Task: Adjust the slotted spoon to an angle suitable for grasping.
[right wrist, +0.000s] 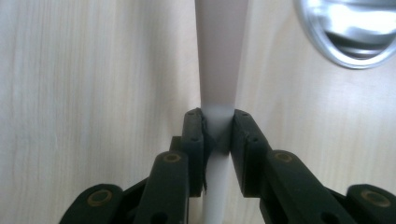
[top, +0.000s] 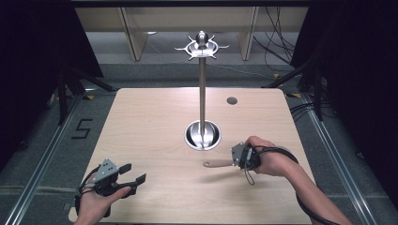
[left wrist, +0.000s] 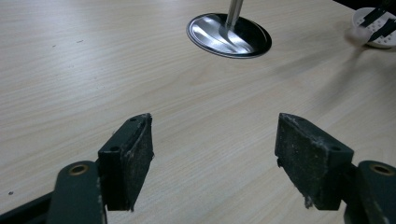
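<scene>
Two grippers: right gripper (right wrist: 217, 135) clamped on spatula handle (right wrist: 219, 60), ready for hanging on rack (top: 202, 70); left gripper (left wrist: 215, 158) wide open, empty, near-left.

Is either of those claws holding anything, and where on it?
The right gripper clamps a pale utensil by its handle, partway along. The left gripper is open and holds nothing.

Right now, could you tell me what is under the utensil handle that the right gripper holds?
Bare wooden table lies under the pale handle, with the stand's round metal base off to one side. The fingers cover the handle's clamped part.
</scene>
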The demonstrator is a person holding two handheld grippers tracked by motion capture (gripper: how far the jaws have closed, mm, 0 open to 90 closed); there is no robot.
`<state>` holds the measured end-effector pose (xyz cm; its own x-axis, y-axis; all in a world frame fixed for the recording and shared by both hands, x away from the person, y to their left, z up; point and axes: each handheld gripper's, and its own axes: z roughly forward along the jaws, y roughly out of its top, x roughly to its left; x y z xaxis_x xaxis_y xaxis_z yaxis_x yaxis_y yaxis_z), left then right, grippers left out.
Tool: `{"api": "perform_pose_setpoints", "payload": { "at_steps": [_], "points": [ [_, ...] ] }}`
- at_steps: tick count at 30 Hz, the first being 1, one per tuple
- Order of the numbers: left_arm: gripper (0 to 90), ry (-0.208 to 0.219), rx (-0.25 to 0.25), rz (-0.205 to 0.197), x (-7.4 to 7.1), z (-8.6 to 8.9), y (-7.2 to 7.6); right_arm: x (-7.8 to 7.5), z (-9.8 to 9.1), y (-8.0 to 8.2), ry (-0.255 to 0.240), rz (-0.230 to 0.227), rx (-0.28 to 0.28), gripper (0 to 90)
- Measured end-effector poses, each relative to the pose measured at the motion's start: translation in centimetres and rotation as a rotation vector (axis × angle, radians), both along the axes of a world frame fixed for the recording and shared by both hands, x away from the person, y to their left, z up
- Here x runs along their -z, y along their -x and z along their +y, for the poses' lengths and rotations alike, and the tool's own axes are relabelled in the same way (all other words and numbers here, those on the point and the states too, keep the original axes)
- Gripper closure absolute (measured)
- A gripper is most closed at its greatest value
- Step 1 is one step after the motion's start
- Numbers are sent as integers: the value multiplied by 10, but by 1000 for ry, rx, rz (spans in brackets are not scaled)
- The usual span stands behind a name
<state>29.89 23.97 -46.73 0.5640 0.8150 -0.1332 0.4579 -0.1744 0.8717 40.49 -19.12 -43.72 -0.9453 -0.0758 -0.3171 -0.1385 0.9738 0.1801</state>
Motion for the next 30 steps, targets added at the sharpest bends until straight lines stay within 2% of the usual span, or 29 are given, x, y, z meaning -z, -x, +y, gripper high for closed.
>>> {"api": "perform_pose_setpoints", "payload": {
  "at_steps": [1, 2, 3, 4, 5, 6, 7, 8, 9, 10, 11, 12, 13, 14, 17, 18, 22, 23, 24, 26, 27, 28, 29, 30],
  "points": [
    [275, -37, 27, -32, -1, 3, -3, -2, -2, 4, -21, 15, 56, 771],
    [275, -20, 17, -19, 0, 1, -2, -6, -5, 4, -29, -6, 60, 771],
    [275, -2, 1, -3, 0, 0, 0, -9, -7, 5, -59, -5, 76, 771],
    [275, -3, 4, -6, 0, 0, 0, -12, -8, 7, -92, 0, 89, 771],
    [275, -13, 13, -13, 0, 1, -1, -15, -11, 10, -116, 5, 138, 771],
    [275, 1, 0, -3, 0, 0, 0, -17, -13, 11, -145, -9, 155, 771],
    [275, -28, 19, -27, -1, 2, -2, -19, -15, 9, -185, -29, 111, 772],
    [275, -23, 14, -23, 0, 2, -2, -22, -18, 12, -218, -27, 163, 772],
    [275, -28, 18, -26, 0, 2, -2, -23, -20, 11, -249, -34, 152, 771],
    [275, -27, 17, -23, 0, 2, -2, -25, -23, 13, -277, -41, 193, 772],
    [275, -27, 17, -23, 0, 2, -2, -27, -25, 12, -296, -48, 187, 771],
    [275, -27, 17, -24, 0, 2, -2, -27, -27, 14, -333, -56, 230, 772],
    [275, -28, 17, -25, 0, 2, -2, -29, -30, 13, -343, -72, 213, 772],
    [275, -9, 7, -8, 0, 1, -1, -29, -31, 14, -368, -63, 230, 772],
    [275, -19, 11, -17, 0, 1, -2, -32, -35, 15, -404, -77, 241, 772],
    [275, -9, 5, -7, 0, 1, -1, -33, -35, 15, -411, -80, 244, 772],
    [275, -33, 17, -24, 0, 2, -2, -34, -36, 17, -430, -81, 248, 772],
    [275, -26, 15, -23, 0, 2, -2, -35, -37, 17, -435, -87, 257, 772],
    [275, -23, 12, -21, 0, 2, -2, -34, -36, 19, -451, -67, 267, 772],
    [275, -12, 1, -10, 0, 1, -1, -35, -37, 17, -450, -92, 258, 772],
    [275, -24, 14, -23, 0, 2, -2, -35, -37, 19, -465, -85, 268, 772],
    [275, -9, 1, -10, 0, 1, -1, -36, -38, 20, -467, -64, 270, 772],
    [275, 2, -9, 2, 0, 0, -1, -37, -38, 20, -479, -81, 274, 772],
    [275, -2, -1, -2, 0, 1, -2, -37, -38, 21, -485, -77, 271, 772]
  ]
}}
